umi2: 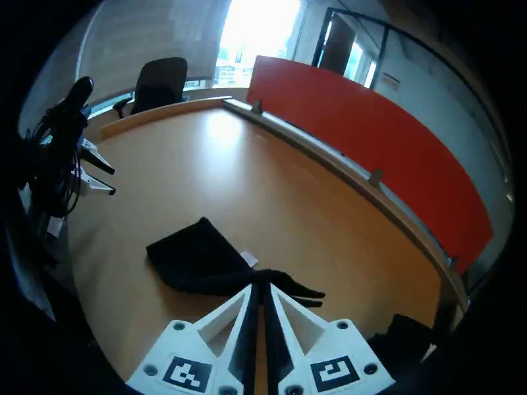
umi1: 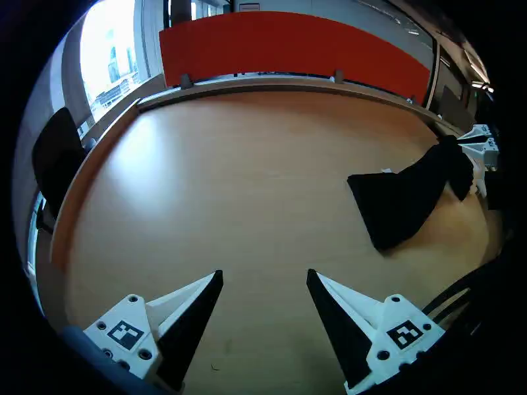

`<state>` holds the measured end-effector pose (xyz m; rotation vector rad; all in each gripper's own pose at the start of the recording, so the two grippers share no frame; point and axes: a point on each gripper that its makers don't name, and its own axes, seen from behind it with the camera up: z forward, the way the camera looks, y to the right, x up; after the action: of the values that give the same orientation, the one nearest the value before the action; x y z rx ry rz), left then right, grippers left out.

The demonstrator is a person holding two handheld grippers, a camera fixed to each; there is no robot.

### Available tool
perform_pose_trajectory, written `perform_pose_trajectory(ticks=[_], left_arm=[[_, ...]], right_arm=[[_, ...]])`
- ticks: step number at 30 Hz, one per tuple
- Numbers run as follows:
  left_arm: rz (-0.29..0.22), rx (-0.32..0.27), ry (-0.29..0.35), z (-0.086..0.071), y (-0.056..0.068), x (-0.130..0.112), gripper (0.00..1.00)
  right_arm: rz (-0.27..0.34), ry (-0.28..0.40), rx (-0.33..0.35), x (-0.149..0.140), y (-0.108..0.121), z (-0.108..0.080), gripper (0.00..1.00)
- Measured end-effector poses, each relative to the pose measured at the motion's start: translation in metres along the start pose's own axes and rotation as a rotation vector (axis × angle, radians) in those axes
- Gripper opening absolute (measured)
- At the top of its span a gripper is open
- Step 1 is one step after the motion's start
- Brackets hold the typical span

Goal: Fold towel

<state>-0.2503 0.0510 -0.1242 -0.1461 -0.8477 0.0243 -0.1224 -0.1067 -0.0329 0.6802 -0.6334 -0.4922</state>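
While right gripper (umi2: 262, 288) pinches towel (umi2: 197, 263) corner, fingers closed, seemingly gripping, cloth trails away leftward across table (umi2: 263, 171); left gripper (umi1: 263, 278) gapes wide, towel well off to its right.

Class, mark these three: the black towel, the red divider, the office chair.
black towel (umi2: 194, 263), right gripper view, middle of its flat part.
red divider (umi1: 290, 46), left gripper view, centre of the panel.
office chair (umi2: 161, 80), right gripper view, backrest.
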Motion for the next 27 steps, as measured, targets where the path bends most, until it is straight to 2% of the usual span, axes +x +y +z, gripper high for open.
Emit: perform_pose_trajectory(ticks=[8, 17, 27], left_arm=[[0.004, -0.003, 0.005, 0.001, 0.001, 0.003, 0.94], [0.002, -0.006, 0.008, 0.002, 0.002, 0.006, 0.94], [-0.006, 0.001, 0.012, 0.000, -0.004, 0.006, 0.94]], right_arm=[[-0.014, 0.003, 0.041, 0.006, -0.018, 0.012, 0.05], [-0.029, -0.008, 0.114, 0.009, -0.053, 0.033, 0.05], [-0.054, -0.016, 0.188, 0.017, -0.088, 0.056, 0.05]])
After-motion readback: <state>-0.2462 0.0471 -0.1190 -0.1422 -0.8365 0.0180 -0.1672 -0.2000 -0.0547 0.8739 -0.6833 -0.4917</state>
